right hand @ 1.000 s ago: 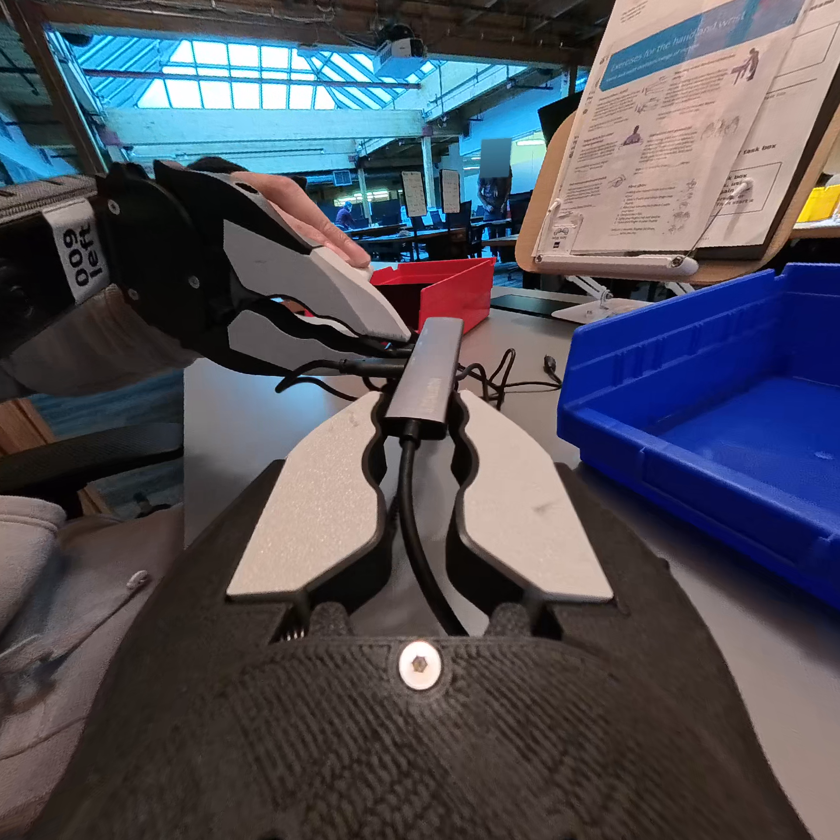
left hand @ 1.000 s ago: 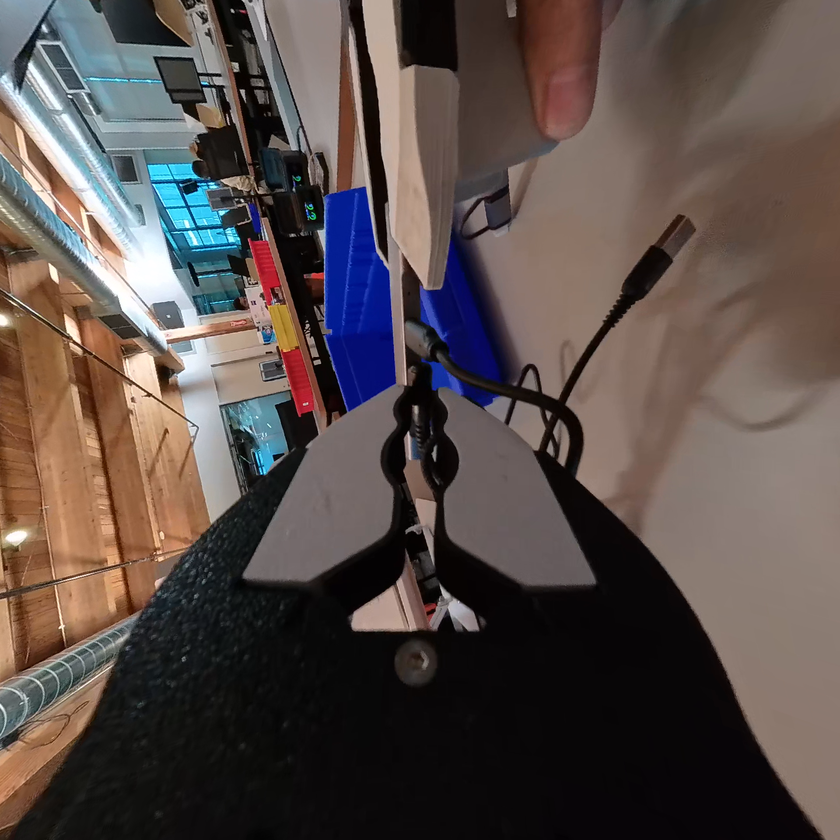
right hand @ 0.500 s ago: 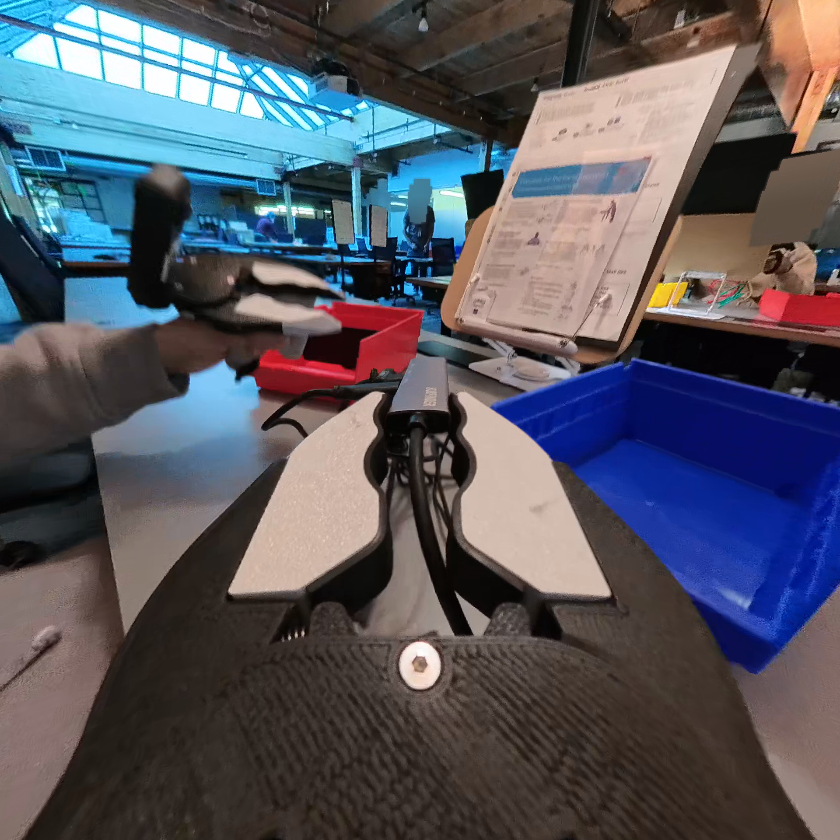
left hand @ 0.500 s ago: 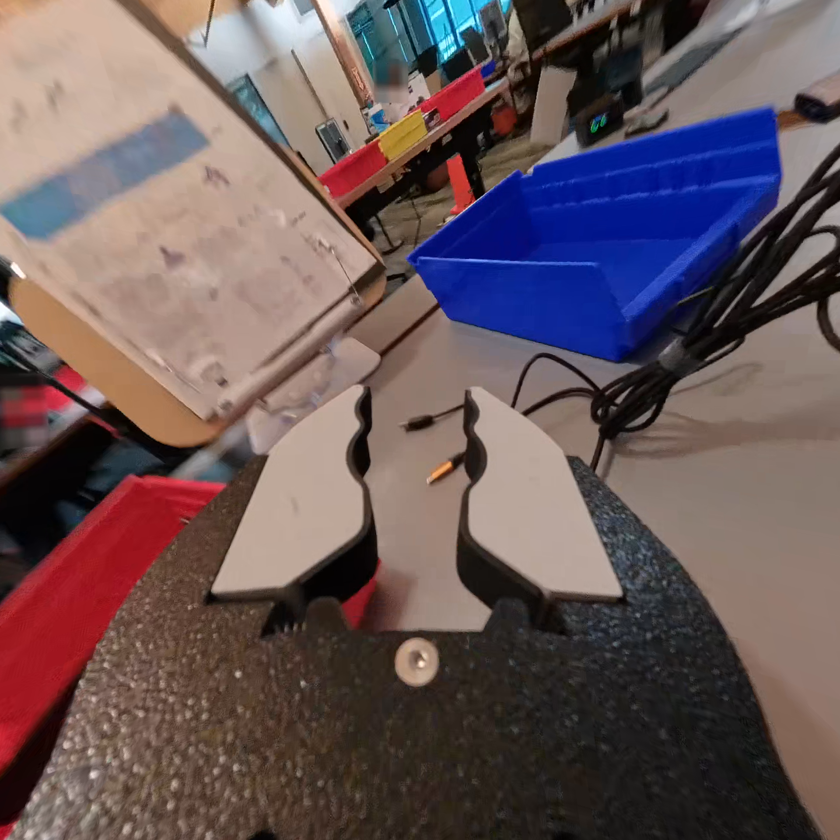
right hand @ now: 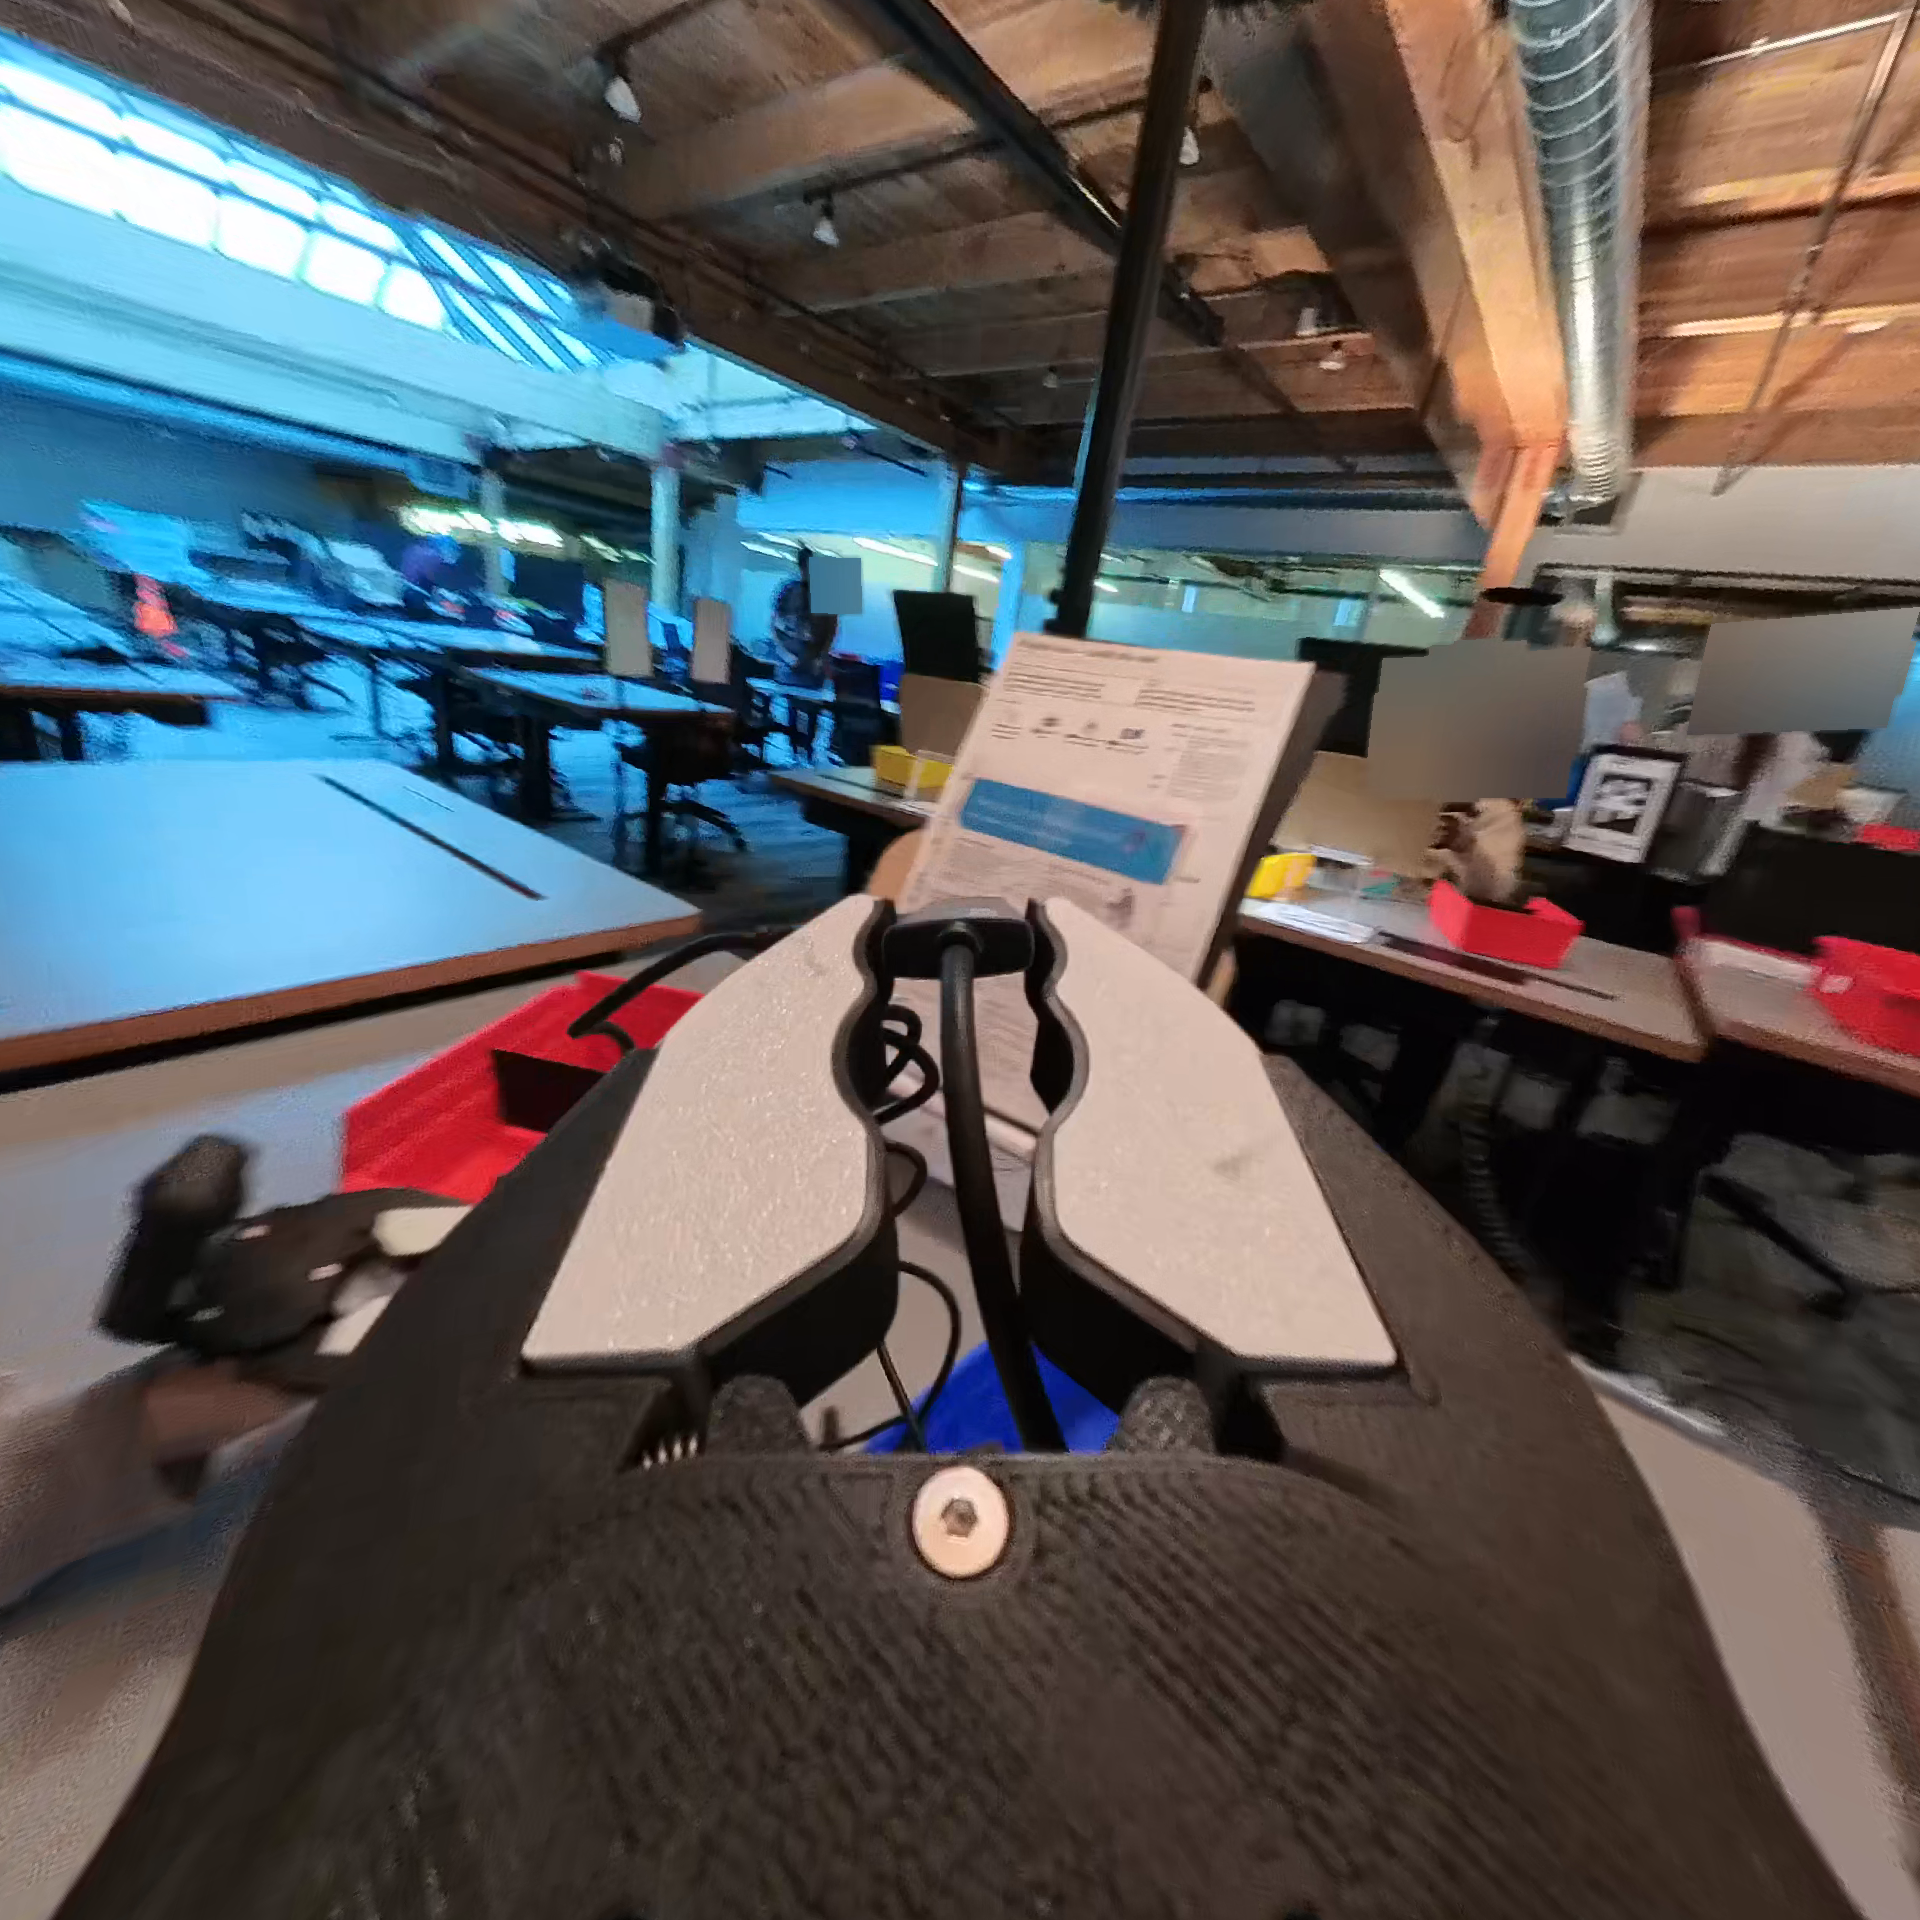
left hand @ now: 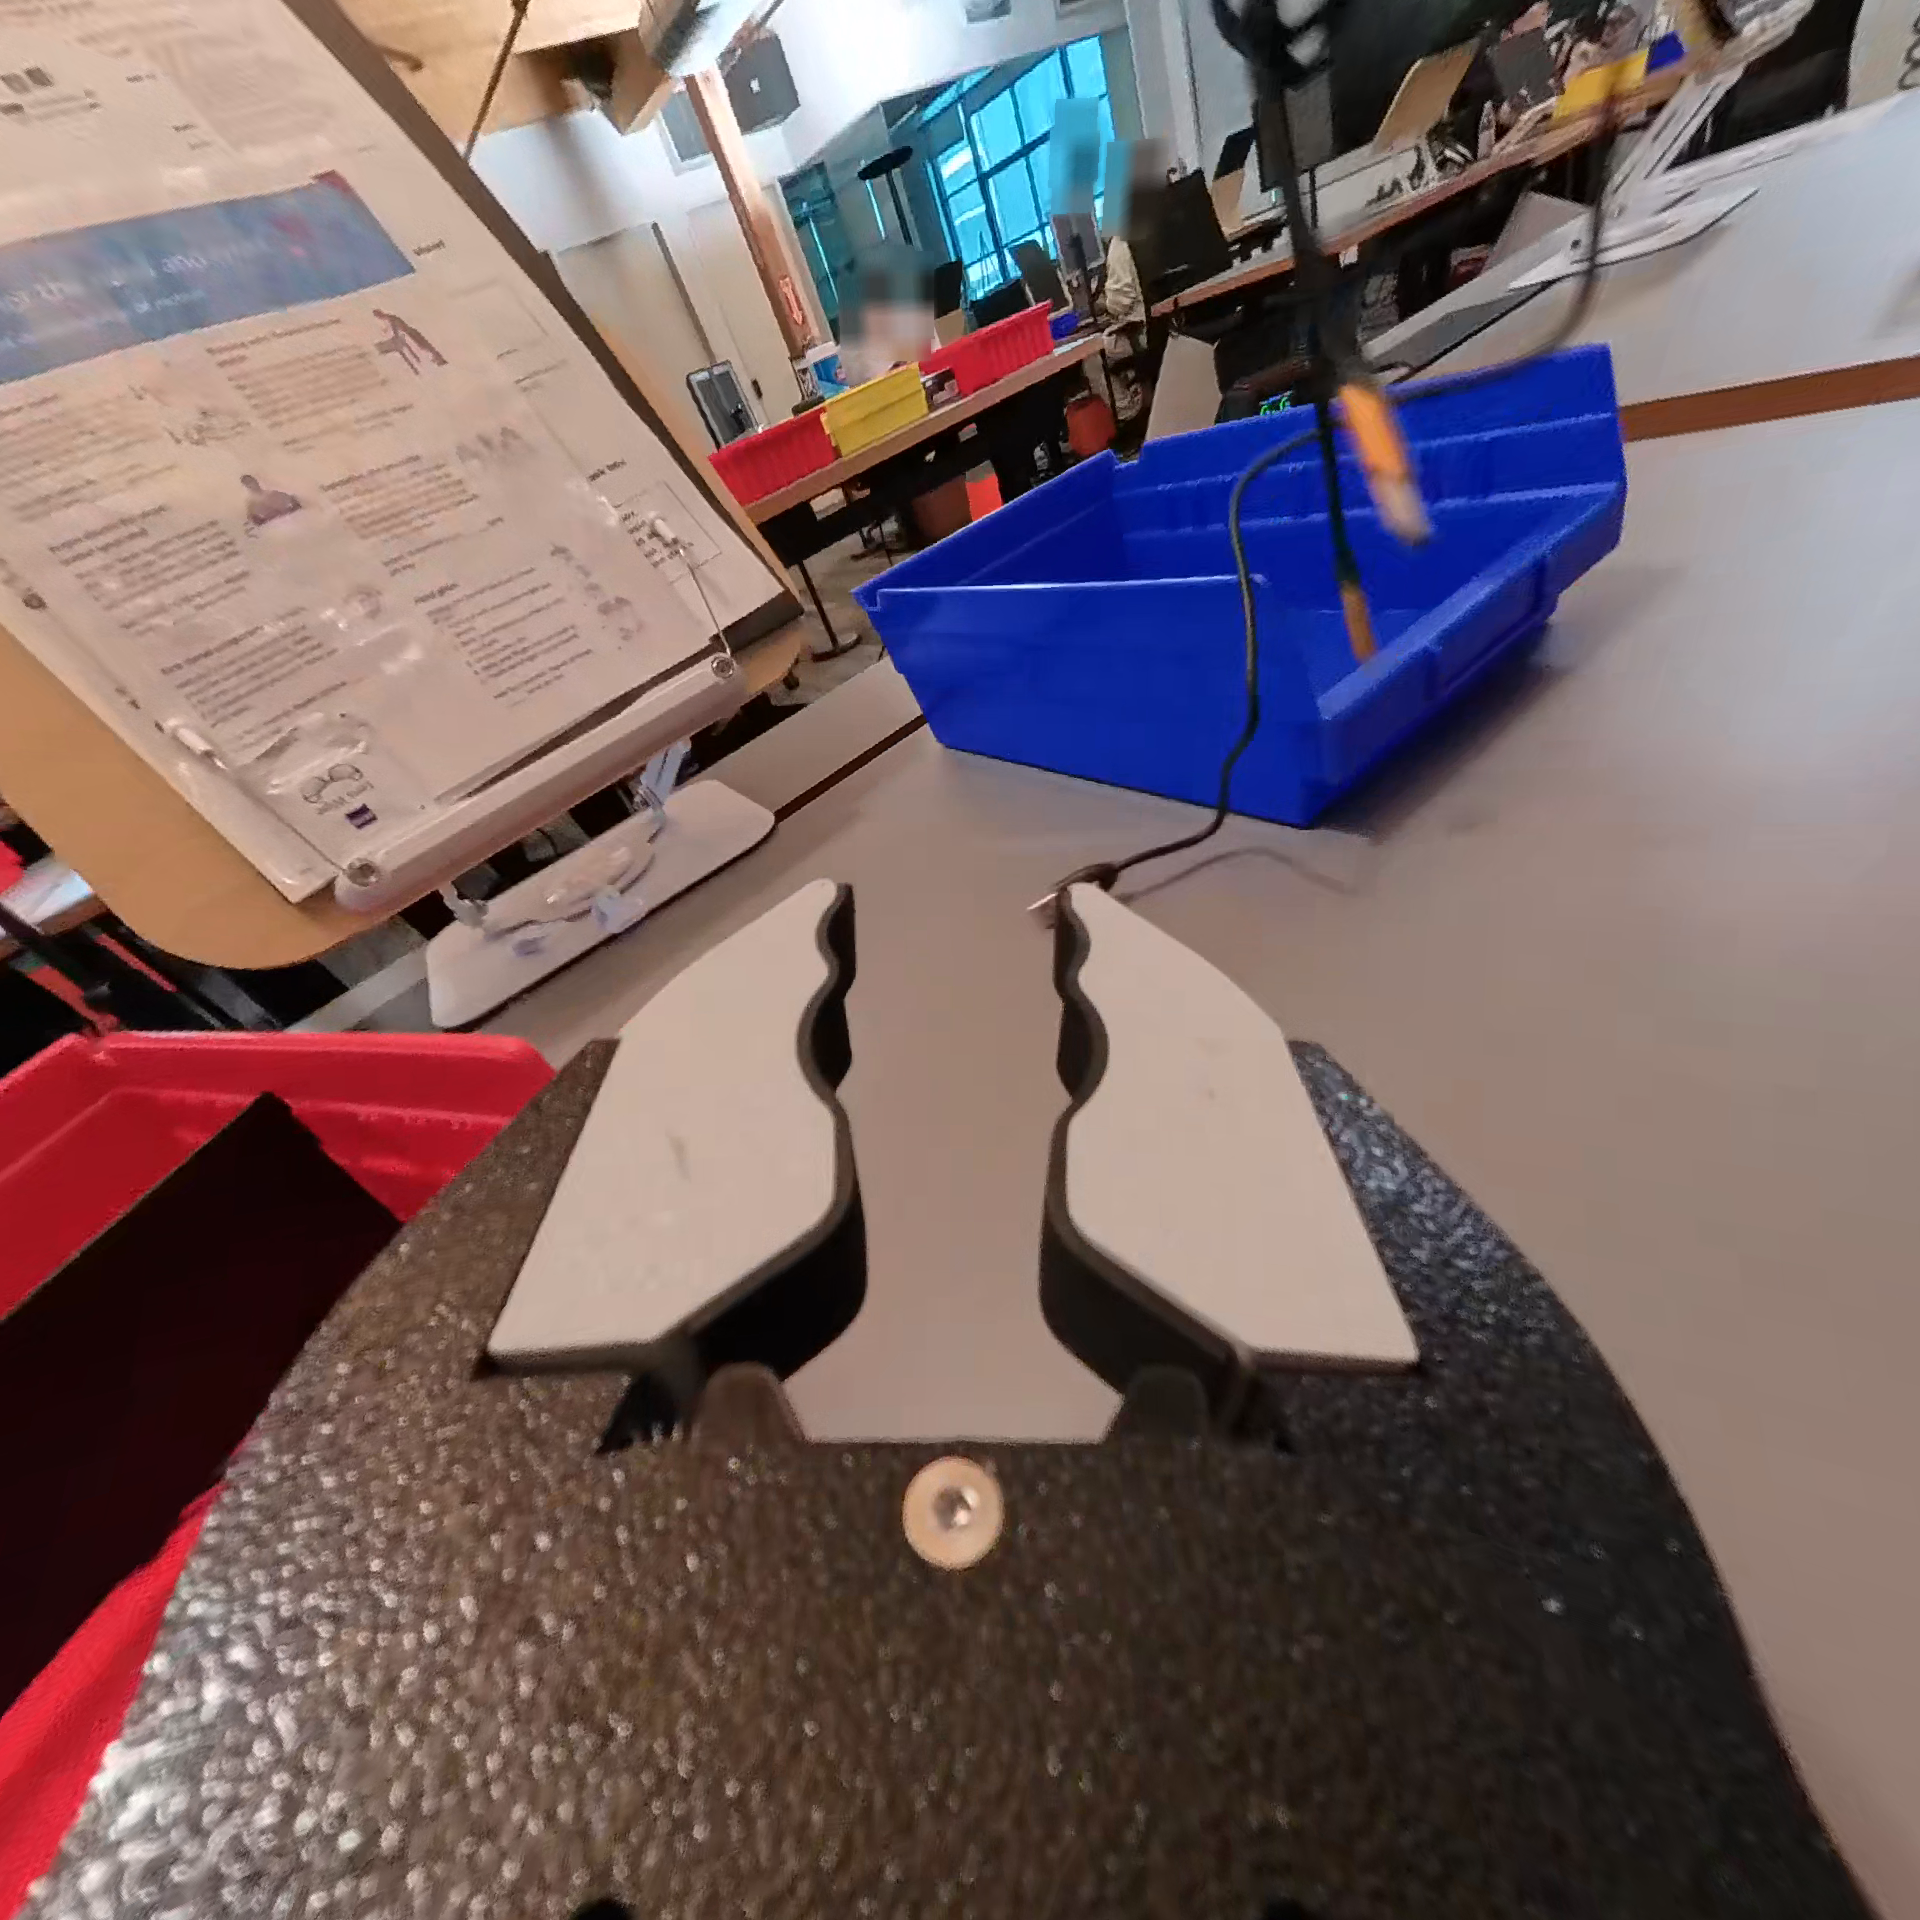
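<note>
My right gripper (right hand: 958, 920) is shut on a dark grey USB hub (right hand: 956, 943), held raised well above the grey table. The hub's black cable (right hand: 982, 1195) runs back between the fingers, and other thin cables (right hand: 904, 1049) hang from it. In the left wrist view these cables (left hand: 1247, 623) dangle over the blue bin (left hand: 1226, 665), with orange-tipped plugs (left hand: 1377, 473) swinging; one cable end touches the table by my left gripper's right fingertip (left hand: 1081, 909). My left gripper (left hand: 951, 904) is open and empty, low over the table (left hand: 1558, 1039). It also shows at lower left in the right wrist view (right hand: 260, 1278).
A red bin (left hand: 208, 1101) sits at the left of the left gripper and shows in the right wrist view (right hand: 457, 1122). A document stand with a printed sheet (left hand: 312, 499) stands behind it, also seen from the right (right hand: 1101, 821). Other tables and people are farther off. Across from one pair of fingers to the other is roughly 40 cm.
My left gripper let go of the cable, swung away from the hub and opened wider over the table. My right gripper lifted the hub, pulling the cables up over the blue bin.
</note>
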### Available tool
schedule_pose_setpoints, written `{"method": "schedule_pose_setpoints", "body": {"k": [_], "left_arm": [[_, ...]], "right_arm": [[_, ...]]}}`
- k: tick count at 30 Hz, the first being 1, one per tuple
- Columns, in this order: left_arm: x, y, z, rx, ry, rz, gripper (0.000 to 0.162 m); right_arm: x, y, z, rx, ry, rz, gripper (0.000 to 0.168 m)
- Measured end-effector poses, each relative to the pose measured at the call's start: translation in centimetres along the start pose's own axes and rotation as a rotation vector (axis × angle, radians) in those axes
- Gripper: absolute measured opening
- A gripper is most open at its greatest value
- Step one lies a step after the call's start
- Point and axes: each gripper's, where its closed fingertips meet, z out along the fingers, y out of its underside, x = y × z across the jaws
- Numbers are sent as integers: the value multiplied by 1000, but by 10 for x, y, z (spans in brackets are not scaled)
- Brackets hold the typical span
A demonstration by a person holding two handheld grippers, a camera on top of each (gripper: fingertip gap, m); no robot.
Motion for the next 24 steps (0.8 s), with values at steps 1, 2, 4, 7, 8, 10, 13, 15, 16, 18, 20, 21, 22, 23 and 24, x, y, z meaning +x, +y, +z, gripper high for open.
{"method": "schedule_pose_setpoints", "body": {"k": [1,2,4,7,8,10,13,15,16,18,20,21,22,23,24], "left_arm": [[1,0,-1,5,-3,23,35],[1,1,-2,8,-12,48,34],[5,3,-3,12,-6,54,34],[13,11,-4,11,31,23,35],[15,14,-4,8,37,17,35],[17,17,-5,8,56,3,35],[15,16,-7,17,58,-4,35],[17,16,-8,22,70,8,35],[16,16,-9,27,68,12,35],[17,15,-10,33,69,10,35],[17,15,-10,35,71,13,35],[18,15,-10,36,73,18,35],[19,15,-10,37,76,25,35],[20,16,-10,35,78,32,34],[21,16,-9,32,80,39,34]], "right_arm": [[10,-7,7,-17,38,-39,24],[21,-13,14,-37,79,-70,24],[39,-25,27,-62,133,-133,24],[64,-44,42,-70,204,-171,24],[71,-51,45,-71,225,-190,25],[83,-64,50,-66,268,-188,24],[97,-88,51,-26,334,-201,25],[103,-111,50,9,354,-200,25],[107,-124,50,24,372,-221,25],[115,-149,52,26,391,-241,24],[115,-176,56,54,388,-251,24],[114,-188,58,56,386,-257,24],[114,-199,61,57,387,-267,24],[113,-210,63,63,388,-277,25],[111,-220,64,77,381,-277,25]]}}
